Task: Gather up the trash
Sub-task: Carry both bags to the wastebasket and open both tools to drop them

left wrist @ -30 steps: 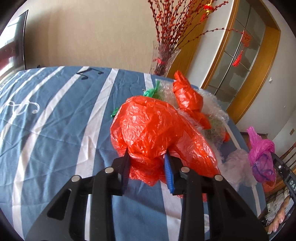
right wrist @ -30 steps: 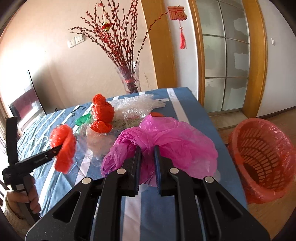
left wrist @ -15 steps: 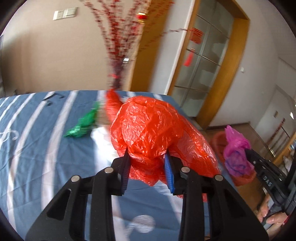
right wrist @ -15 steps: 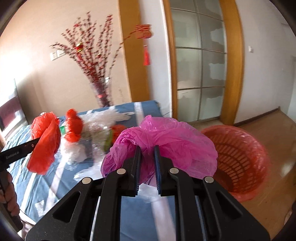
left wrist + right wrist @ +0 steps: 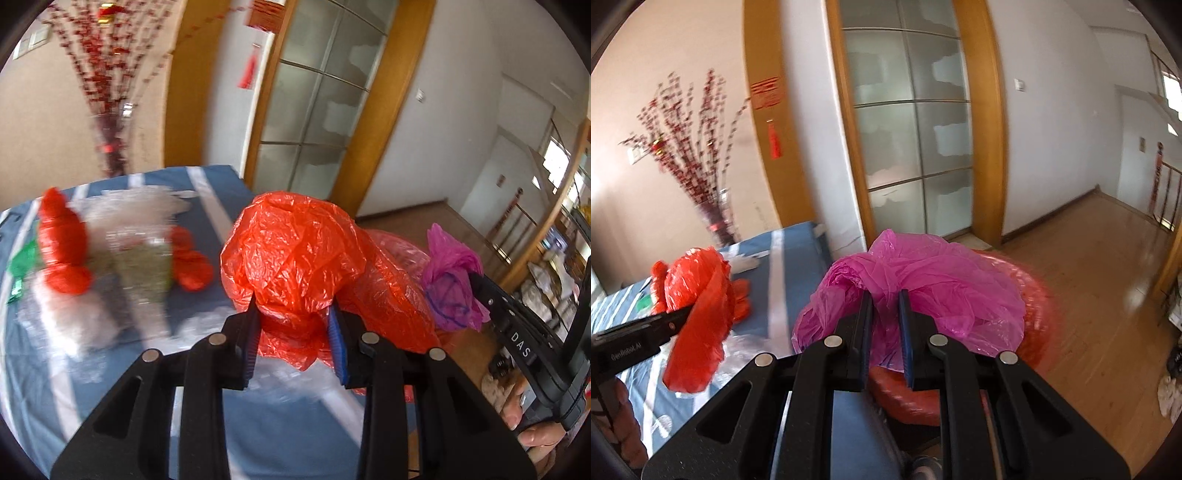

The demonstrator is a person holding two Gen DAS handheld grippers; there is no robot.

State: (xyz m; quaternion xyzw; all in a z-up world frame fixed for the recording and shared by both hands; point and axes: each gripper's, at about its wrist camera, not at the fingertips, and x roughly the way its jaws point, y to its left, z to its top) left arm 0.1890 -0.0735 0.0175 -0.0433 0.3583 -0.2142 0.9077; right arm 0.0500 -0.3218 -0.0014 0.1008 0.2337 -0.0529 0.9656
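Observation:
My left gripper [image 5: 293,314] is shut on a crumpled red plastic bag [image 5: 295,254] held above the blue striped table [image 5: 44,387]; the bag also shows in the right wrist view [image 5: 698,295]. My right gripper [image 5: 884,299] is shut on a crumpled pink plastic bag [image 5: 923,280], held over the red mesh basket [image 5: 1034,295] on the floor beside the table. The pink bag also shows in the left wrist view [image 5: 450,277]. More trash lies on the table: another red bag [image 5: 62,240], clear plastic wrap [image 5: 136,229] and a green scrap [image 5: 22,262].
A glass vase of red-berry branches [image 5: 716,218] stands at the table's far edge. A glass-paned door in a wood frame [image 5: 908,147] is behind the basket. Wooden floor [image 5: 1108,258] stretches to the right.
Both grippers have swung right with their bags. The pink bag has moved from above the table to over the red basket; the red bag follows toward the table's right edge.

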